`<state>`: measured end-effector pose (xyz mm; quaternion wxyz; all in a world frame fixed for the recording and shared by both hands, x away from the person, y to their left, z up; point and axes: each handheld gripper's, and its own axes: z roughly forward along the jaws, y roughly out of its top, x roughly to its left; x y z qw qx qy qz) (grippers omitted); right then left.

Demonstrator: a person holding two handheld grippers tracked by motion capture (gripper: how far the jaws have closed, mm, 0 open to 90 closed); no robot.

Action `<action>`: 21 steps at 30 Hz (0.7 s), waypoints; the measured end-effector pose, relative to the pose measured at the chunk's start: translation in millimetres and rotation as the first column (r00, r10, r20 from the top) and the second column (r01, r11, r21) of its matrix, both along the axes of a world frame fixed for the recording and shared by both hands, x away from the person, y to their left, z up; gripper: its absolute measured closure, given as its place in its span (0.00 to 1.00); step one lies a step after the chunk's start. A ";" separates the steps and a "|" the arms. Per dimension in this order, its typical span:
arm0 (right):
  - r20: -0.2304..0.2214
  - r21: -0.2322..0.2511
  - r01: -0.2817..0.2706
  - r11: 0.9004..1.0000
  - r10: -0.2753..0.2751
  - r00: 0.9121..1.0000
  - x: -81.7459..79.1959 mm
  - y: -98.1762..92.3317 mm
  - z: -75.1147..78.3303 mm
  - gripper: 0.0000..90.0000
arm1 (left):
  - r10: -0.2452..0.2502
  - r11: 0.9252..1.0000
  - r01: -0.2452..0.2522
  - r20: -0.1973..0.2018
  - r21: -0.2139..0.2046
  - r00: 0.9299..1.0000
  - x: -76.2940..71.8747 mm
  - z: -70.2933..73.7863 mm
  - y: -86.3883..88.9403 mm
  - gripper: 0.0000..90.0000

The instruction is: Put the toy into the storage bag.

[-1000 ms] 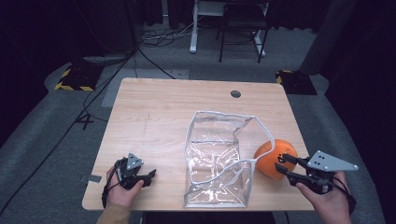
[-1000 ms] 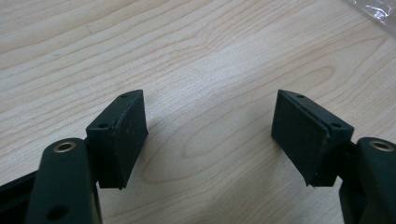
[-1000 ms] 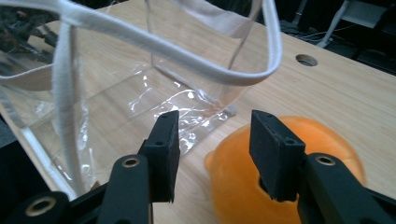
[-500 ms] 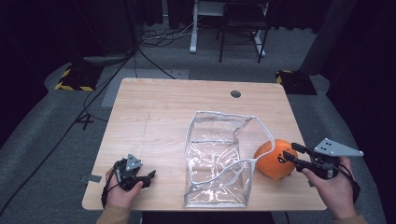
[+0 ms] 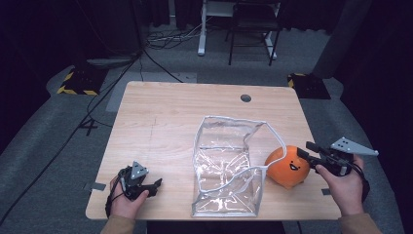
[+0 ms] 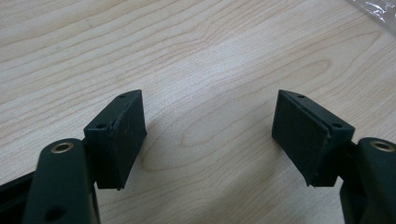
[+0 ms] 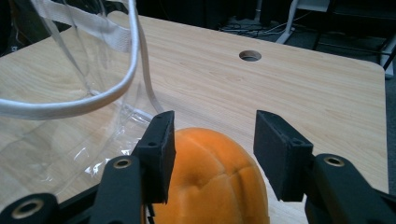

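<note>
The right tool [image 5: 304,148] has moved out to the right since a second ago, and now it sits at the right side of the orange pumpkin toy [image 5: 287,166]. Its jaws have just been opening, and they stand wide apart. In the right gripper view the top of the toy shows between and below the two black jaws of the right tool [image 7: 212,142], but the pads do not press on it. The toy with the little smiling face rests on the bench [image 5: 170,117] in the same spot as before, just beside the right wall of the clear plastic bag [image 5: 226,168]. The bag stands open with its white strap [image 5: 272,134] bending over toward the toy. It has not moved. The left tool [image 5: 155,185] has stayed in its place near the front left corner of the bench. Its jaws are wide apart over bare wood.
</note>
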<state>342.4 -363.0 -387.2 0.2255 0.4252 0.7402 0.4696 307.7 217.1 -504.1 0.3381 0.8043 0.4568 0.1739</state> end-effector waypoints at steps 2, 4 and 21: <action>-0.005 0.004 0.005 1.000 -0.005 1.000 0.0 -0.3 -1.8 0.56 | 0.000 1.000 0.000 -0.001 0.000 1.000 0.0 0.0 0.1 0.29; -0.009 0.027 0.022 0.999 -0.022 1.000 -0.1 -0.3 -7.9 0.56 | 0.001 1.000 -0.001 -0.001 0.000 1.000 0.1 0.1 0.1 0.29; 0.006 -0.032 0.013 0.999 -0.013 1.000 -8.3 7.3 -9.1 0.88 | 0.002 1.000 -0.002 -0.003 -0.003 1.000 0.5 0.0 -0.1 0.28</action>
